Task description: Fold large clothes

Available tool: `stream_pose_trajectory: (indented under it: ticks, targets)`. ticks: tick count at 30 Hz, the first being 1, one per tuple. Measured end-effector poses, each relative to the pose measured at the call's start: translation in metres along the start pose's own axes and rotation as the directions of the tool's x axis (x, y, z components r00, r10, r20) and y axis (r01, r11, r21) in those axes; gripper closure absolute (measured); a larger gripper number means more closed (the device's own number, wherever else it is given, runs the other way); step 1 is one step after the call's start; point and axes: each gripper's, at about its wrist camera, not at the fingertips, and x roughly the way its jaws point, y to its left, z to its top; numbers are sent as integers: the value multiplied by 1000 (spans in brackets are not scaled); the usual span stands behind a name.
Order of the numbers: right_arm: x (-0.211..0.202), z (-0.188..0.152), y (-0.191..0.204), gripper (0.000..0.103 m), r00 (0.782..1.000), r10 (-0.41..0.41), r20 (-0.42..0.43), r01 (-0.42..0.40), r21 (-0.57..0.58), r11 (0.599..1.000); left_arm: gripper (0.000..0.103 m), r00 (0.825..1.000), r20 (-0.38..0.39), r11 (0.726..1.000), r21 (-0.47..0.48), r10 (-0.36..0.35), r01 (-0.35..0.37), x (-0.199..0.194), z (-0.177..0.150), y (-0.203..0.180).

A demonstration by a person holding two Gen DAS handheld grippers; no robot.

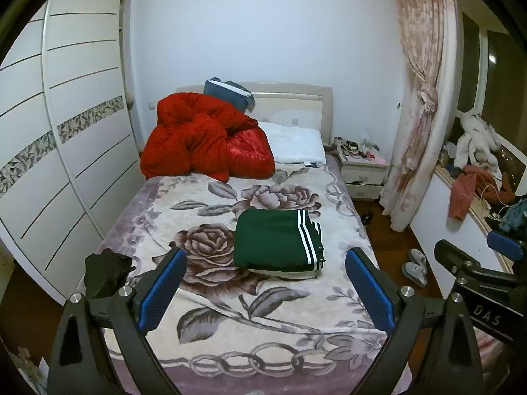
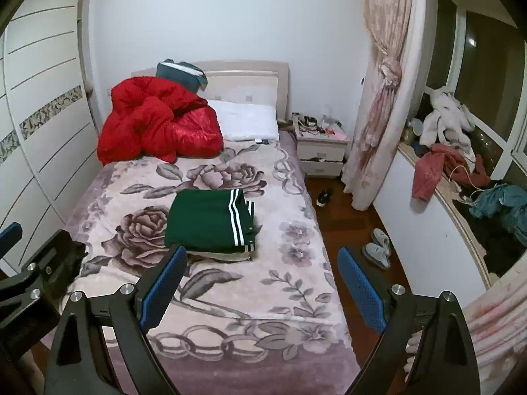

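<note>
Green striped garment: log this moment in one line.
green striped garment: folded, on bed | left gripper: open, empty | right gripper: open, empty

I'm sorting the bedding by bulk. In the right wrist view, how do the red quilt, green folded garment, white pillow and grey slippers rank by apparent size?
1. red quilt
2. green folded garment, nearer the camera, so unsure
3. white pillow, partly hidden
4. grey slippers

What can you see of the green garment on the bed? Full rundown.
The green garment is dark green knit-looking fabric with three white stripes along its right side, folded into a neat rectangular stack. A paler layer peeks out under its near edge. It lies flat mid-bed on the floral blanket, touching nothing else. Both grippers are open and clear of it.
</note>
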Motion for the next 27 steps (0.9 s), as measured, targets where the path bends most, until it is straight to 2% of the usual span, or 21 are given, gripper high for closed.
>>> stream_pose_trajectory:
  ticks: [5,7,18,27]
  targets:
    - [-25,-5,2,8,1000,0,24,0,-13,1000,5,1000,12,1000,-13,13,-13,-14,-8,3]
    - [-31,-7,4,4,999,-3,33,4,-19,1000,5,999,25,1000,-13,22,-22,-20,-10,5]
    - [-36,-7,3,2,999,1,39,0,-24,1000,3,998,42,998,-41,43,-41,-37,-18,13]
    - [-52,-10,4,1,999,11,44,-10,-9,1000,2,997,53,998,-29,56,-55,-44,-20,12]
